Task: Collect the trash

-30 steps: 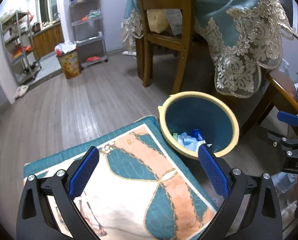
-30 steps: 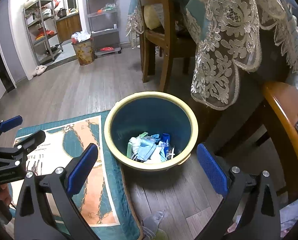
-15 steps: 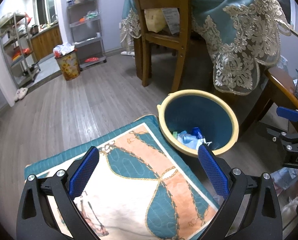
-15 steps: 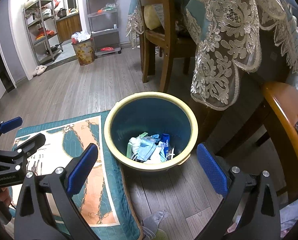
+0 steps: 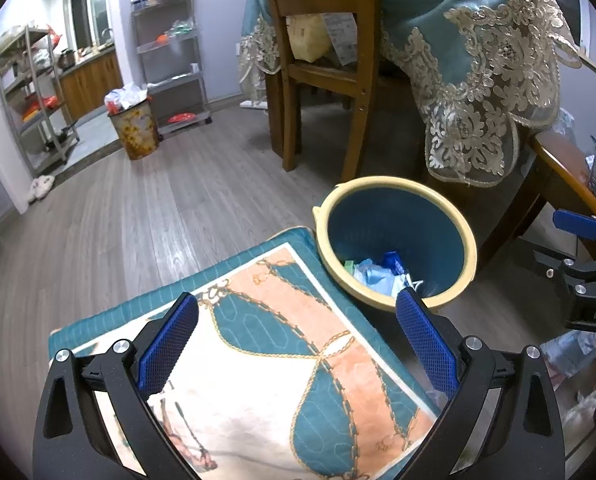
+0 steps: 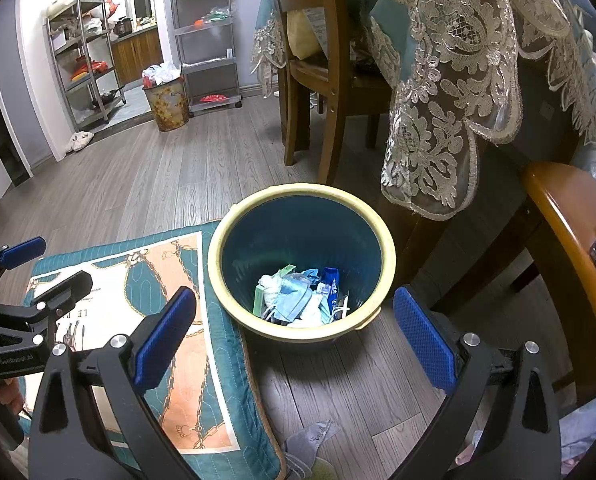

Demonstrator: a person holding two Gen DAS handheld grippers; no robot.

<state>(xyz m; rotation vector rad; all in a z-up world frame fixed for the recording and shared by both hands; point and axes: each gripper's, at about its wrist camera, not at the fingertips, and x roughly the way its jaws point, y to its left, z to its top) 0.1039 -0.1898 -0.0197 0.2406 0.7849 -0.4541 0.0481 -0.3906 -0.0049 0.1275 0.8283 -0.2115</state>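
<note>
A blue bin with a yellow rim (image 6: 384,240) stands on the wood floor; in the left wrist view the bin (image 5: 464,232) is ahead to the right. Crumpled paper and wrapper trash (image 6: 302,298) lies in its bottom, also seen in the left wrist view (image 5: 378,274). My right gripper (image 6: 293,316) is open and empty, just in front of and above the bin. My left gripper (image 5: 295,324) is open and empty above a patterned cushion (image 5: 265,344), left of the bin. A grey scrap (image 6: 318,434) lies on the floor near the cushion's corner.
A wooden chair (image 6: 318,92) and a table with a lace-edged teal cloth (image 6: 450,92) stand behind the bin. A curved wooden edge (image 6: 566,248) is at the right. Metal shelves (image 5: 169,56) and a second full bin (image 5: 133,128) stand far back left.
The left gripper has drawn back slightly, so the bin sits a little lower and smaller in its view. The right gripper has hardly moved. Both stay open.
</note>
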